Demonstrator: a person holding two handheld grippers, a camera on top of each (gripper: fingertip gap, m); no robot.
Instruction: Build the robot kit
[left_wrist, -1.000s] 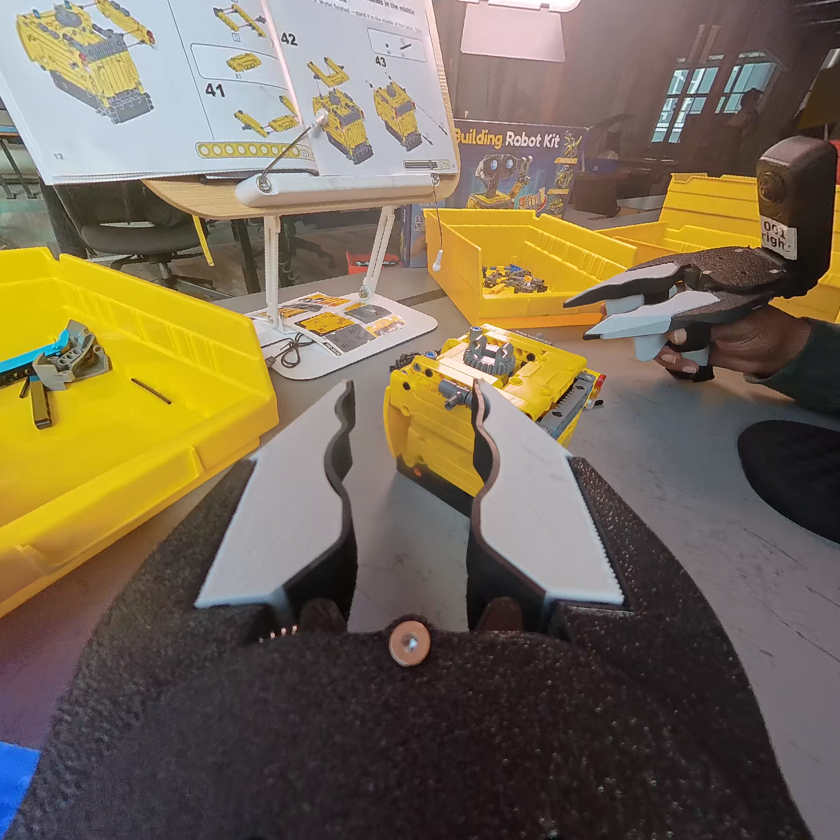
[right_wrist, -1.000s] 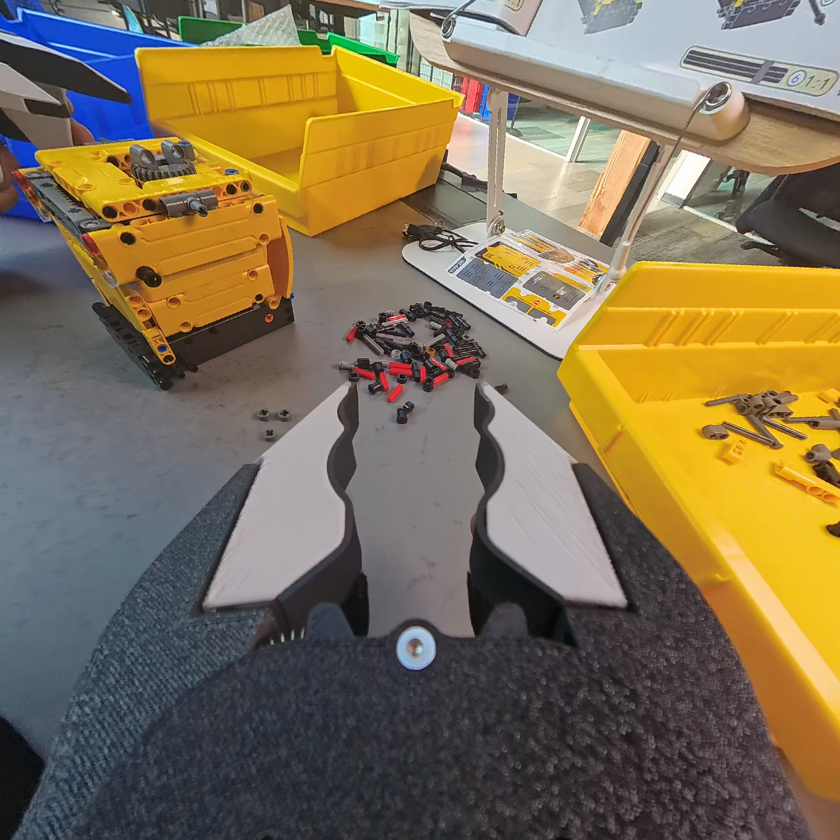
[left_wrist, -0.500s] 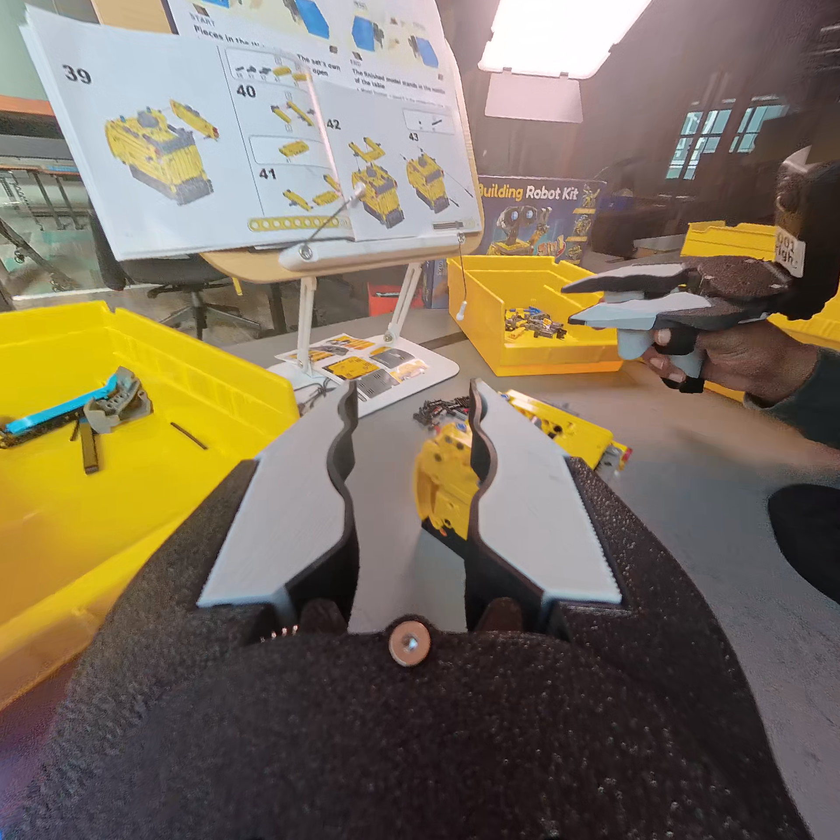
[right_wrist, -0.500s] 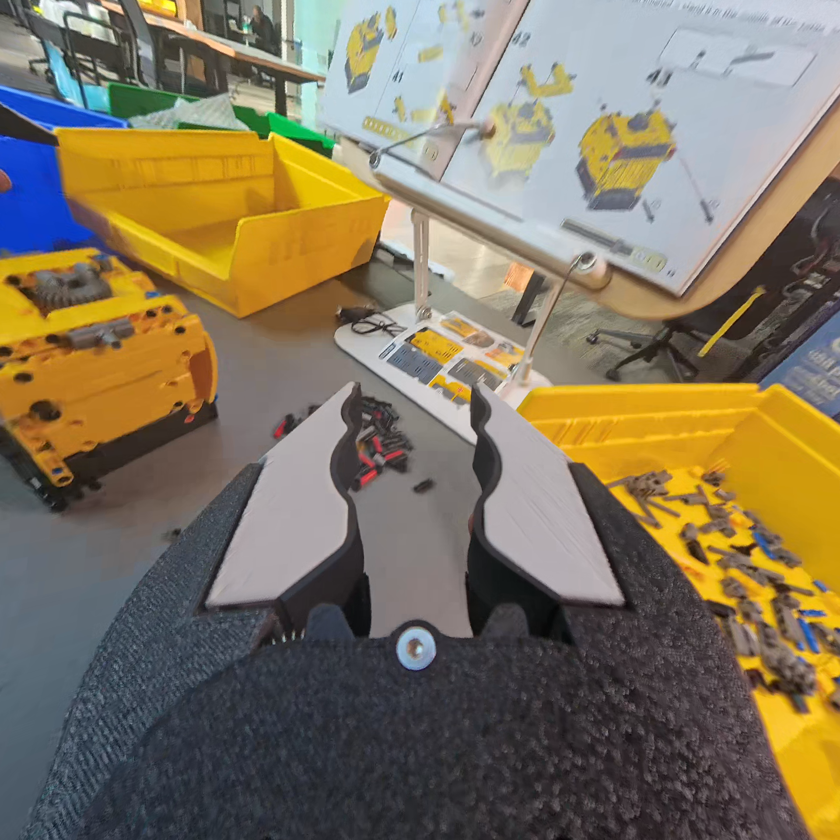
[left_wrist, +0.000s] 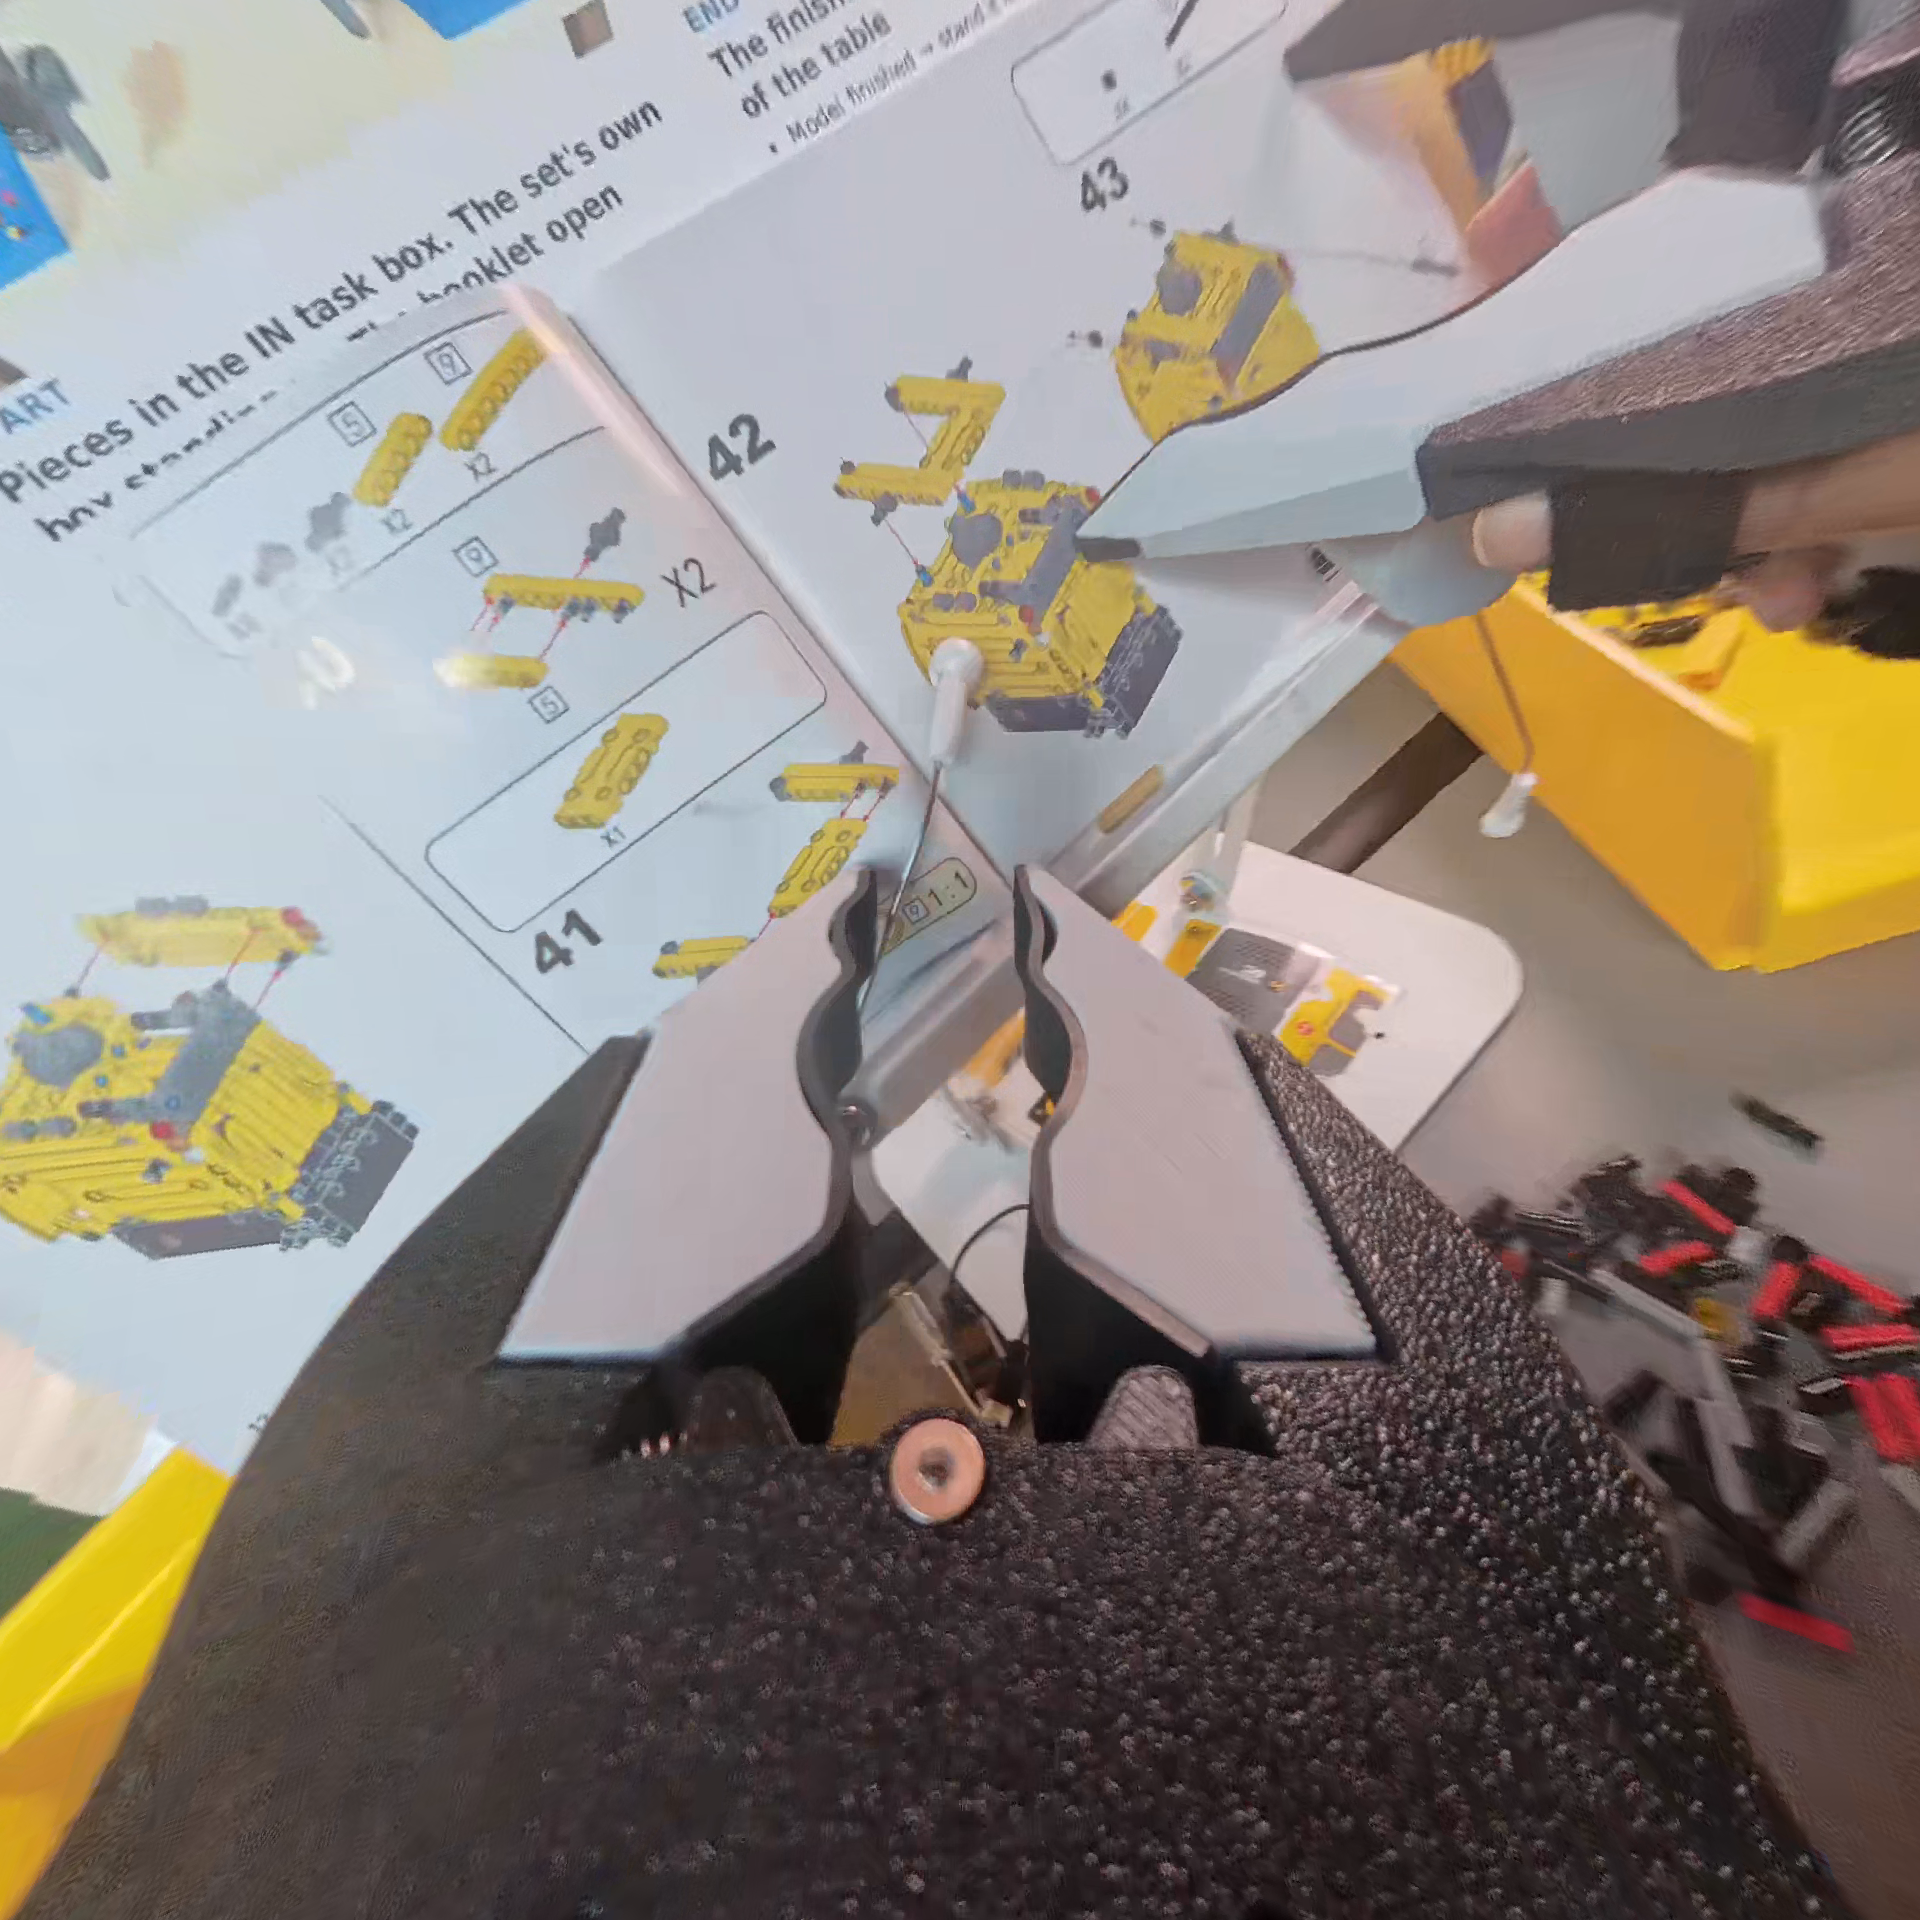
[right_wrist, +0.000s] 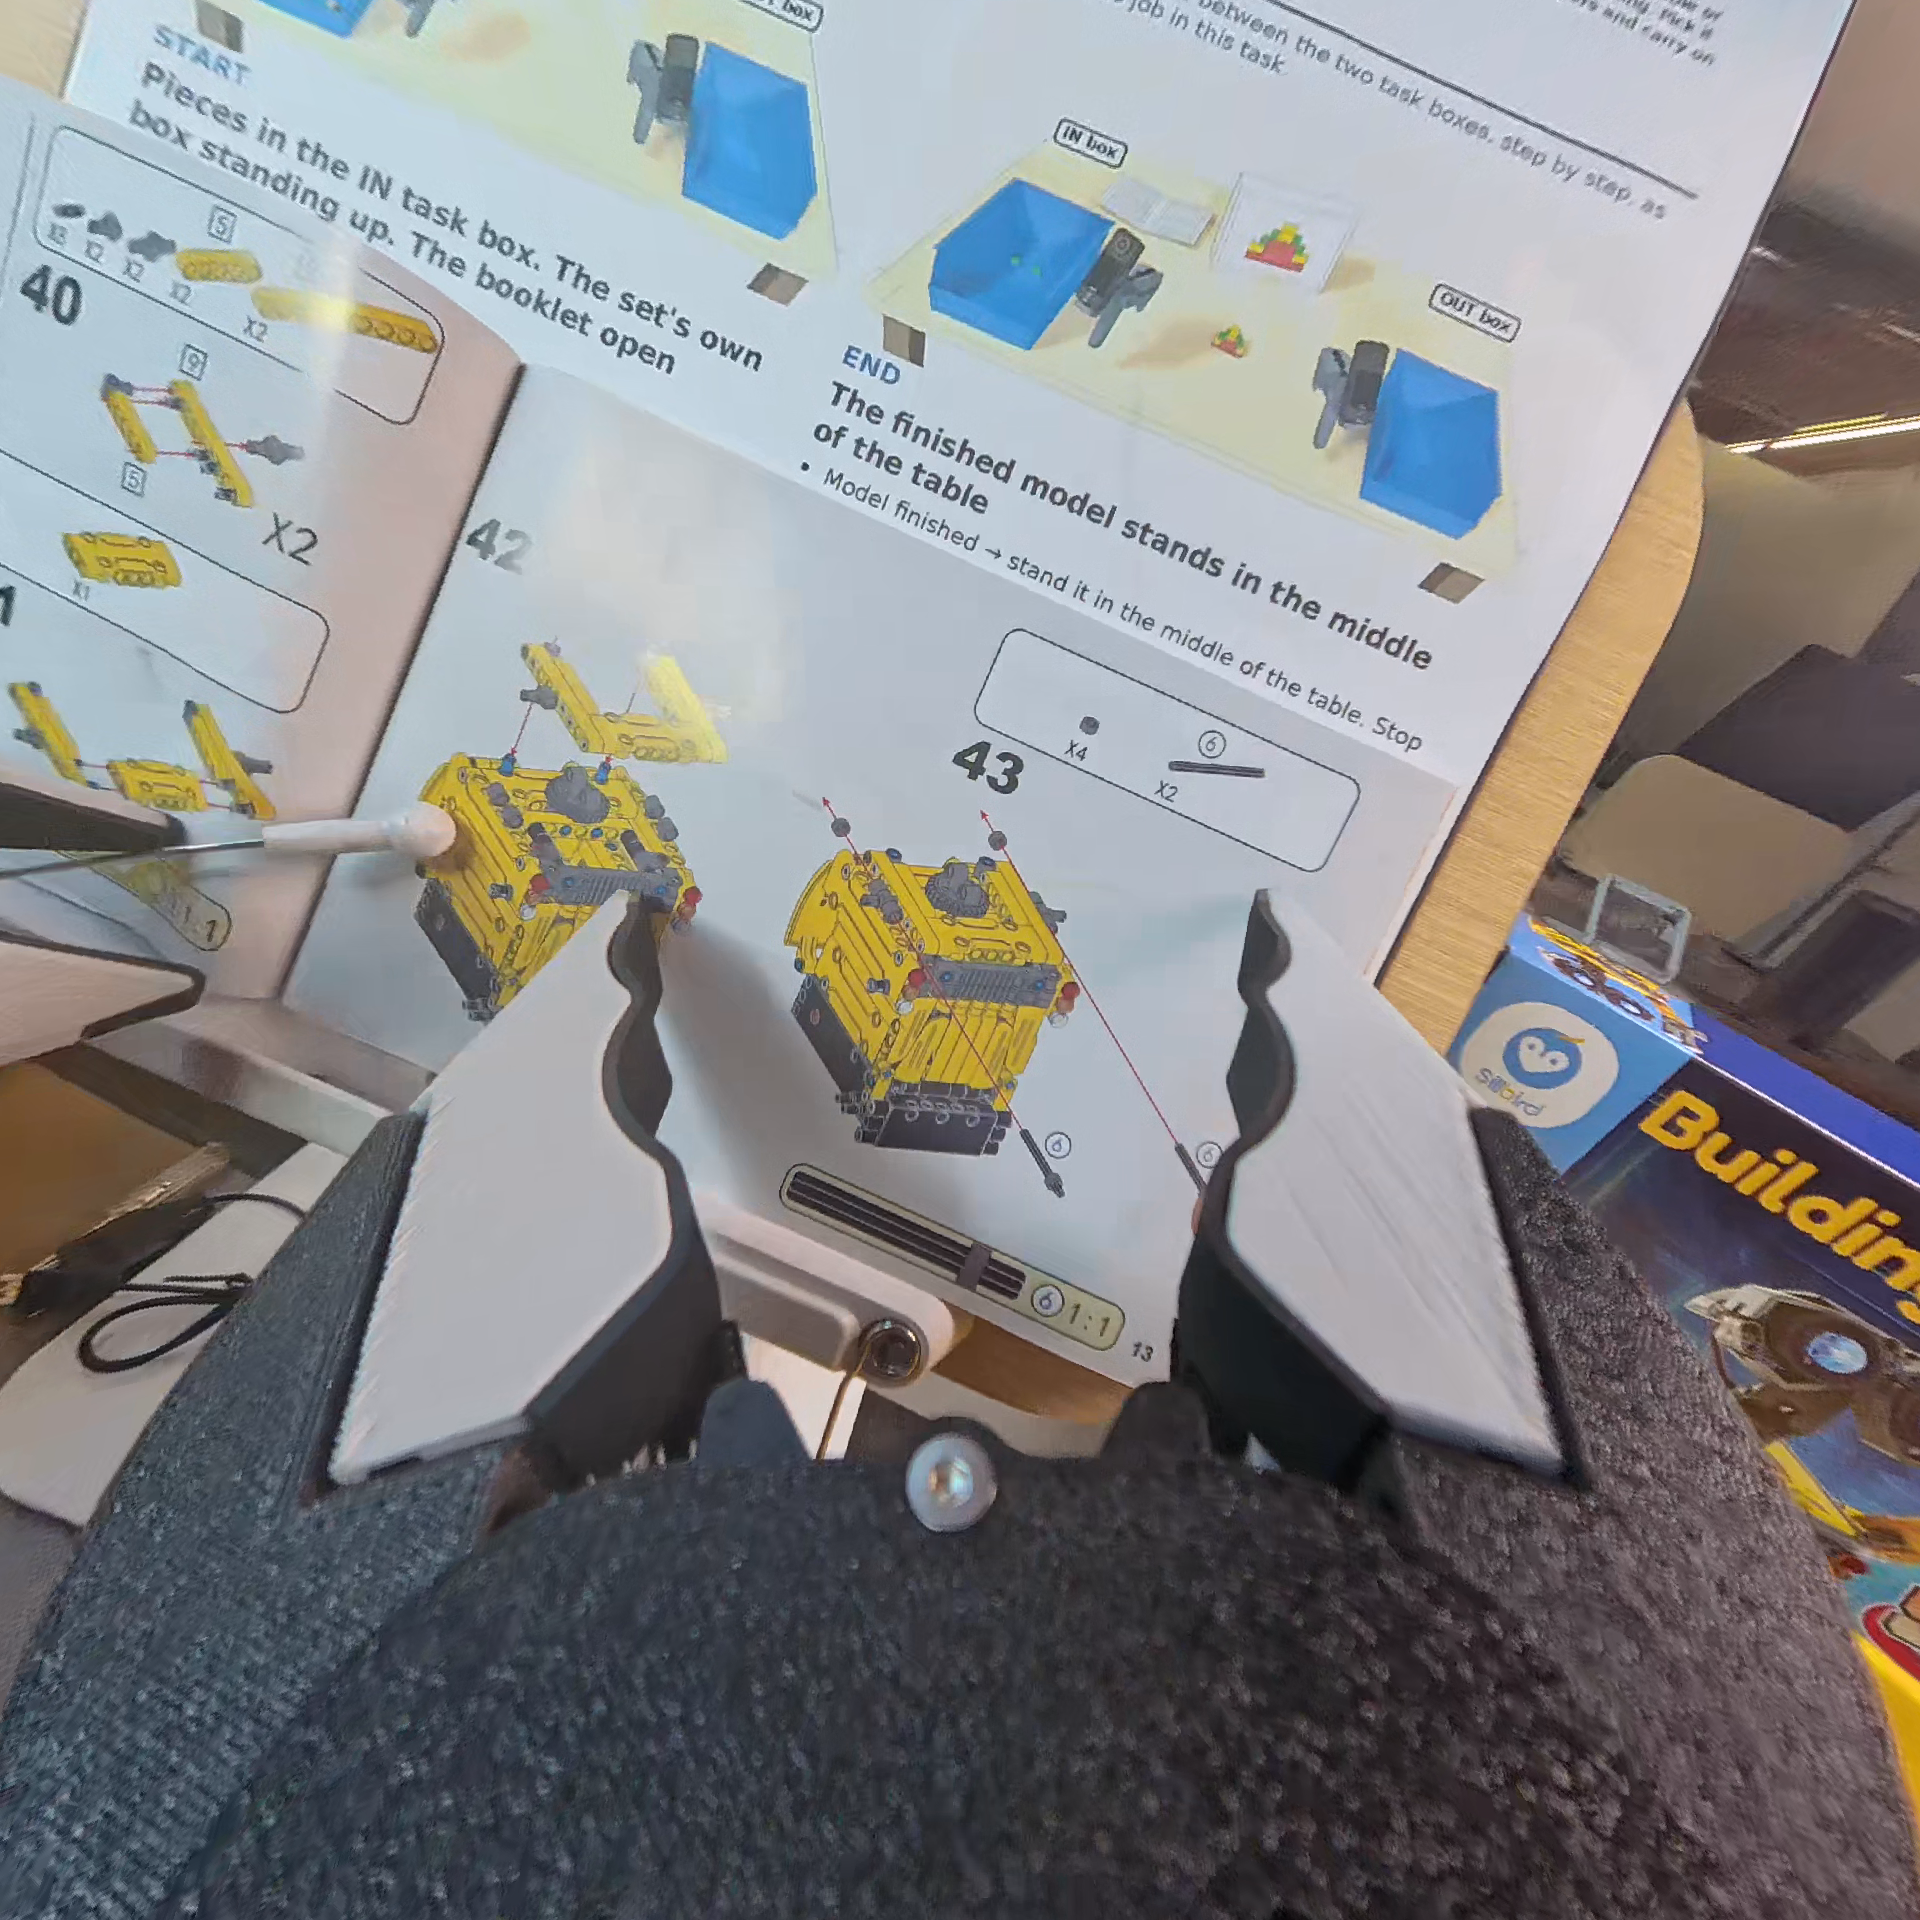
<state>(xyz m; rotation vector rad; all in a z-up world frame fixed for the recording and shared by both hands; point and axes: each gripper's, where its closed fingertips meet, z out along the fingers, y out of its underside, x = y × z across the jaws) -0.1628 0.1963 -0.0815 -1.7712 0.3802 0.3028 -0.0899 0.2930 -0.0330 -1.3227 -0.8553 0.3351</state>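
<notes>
An open instruction booklet (left_wrist: 665, 343) on a wooden stand fills both views; it also shows in the right wrist view (right_wrist: 1039, 644). My left gripper (left_wrist: 943, 891) is empty, its jaws a narrow gap apart, pointing at the booklet's lower edge by the white-tipped page-holder wire (left_wrist: 951, 675). My right gripper (right_wrist: 948, 912) is wide open and empty, framing the drawing of a yellow model on the right page. In the left wrist view the right gripper (left_wrist: 1101, 540), held by a hand, has its tips close to that page. Whether they touch the paper I cannot tell.
A pile of small black and red pins (left_wrist: 1714, 1278) lies on the grey table at right. The stand's white base (left_wrist: 1434, 987) sits below the booklet. Yellow bins (left_wrist: 1714, 790) stand behind and at lower left. A blue kit box (right_wrist: 1766, 1195) and a black cable (right_wrist: 156, 1309) flank the stand.
Both grippers have risen and tilted up from the table toward the booklet. The yellow model has left both views. The right jaws have opened wider; the left jaws have narrowed.
</notes>
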